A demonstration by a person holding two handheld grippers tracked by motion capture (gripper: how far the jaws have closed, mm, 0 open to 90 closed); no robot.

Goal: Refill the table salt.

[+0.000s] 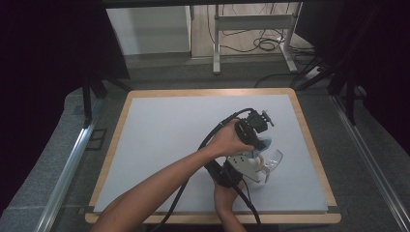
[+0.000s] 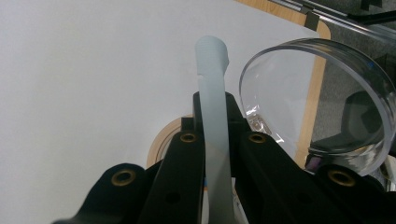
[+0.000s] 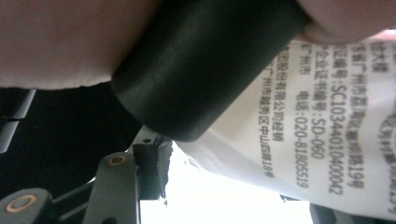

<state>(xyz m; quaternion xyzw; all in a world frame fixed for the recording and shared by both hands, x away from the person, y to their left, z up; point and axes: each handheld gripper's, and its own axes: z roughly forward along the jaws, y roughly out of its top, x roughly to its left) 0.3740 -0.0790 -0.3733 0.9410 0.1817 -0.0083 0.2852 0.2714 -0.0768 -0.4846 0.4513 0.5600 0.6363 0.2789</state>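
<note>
a pale grey mat [image 1: 169, 140] covers a wooden-edged table [image 1: 309, 140], and over its right half a person's two forearms cross, each hand working a black hand-held gripper. the left gripper [image 1: 256, 126] sits farther from the person, above a clear glass cup [image 1: 270, 162] tipped on its side; the right gripper [image 1: 231, 171], topped by a grey three-cornered plate, sits nearer, just beside that cup. in the left gripper view the cup [image 2: 322, 112] is transparent and thick-rimmed, its round mouth tilted towards the lens, with the table's edge showing through its wall. the left gripper's jaws are pinched tight on a thin, pale blue, translucent strip [image 2: 214, 116] that runs up between them and ends in a ridged, rounded tip just beside the cup's rim. in the right gripper view a white packet [image 3: 327, 116] with black chinese print lies close to the lens, partly behind a black cylinder [image 3: 201, 65]; readable on it are "sc10344010400042", "sd-060" and "020-81805519". the right gripper's jaws stand partly open around this packet; whether the pads press on it cannot be told.
</note>
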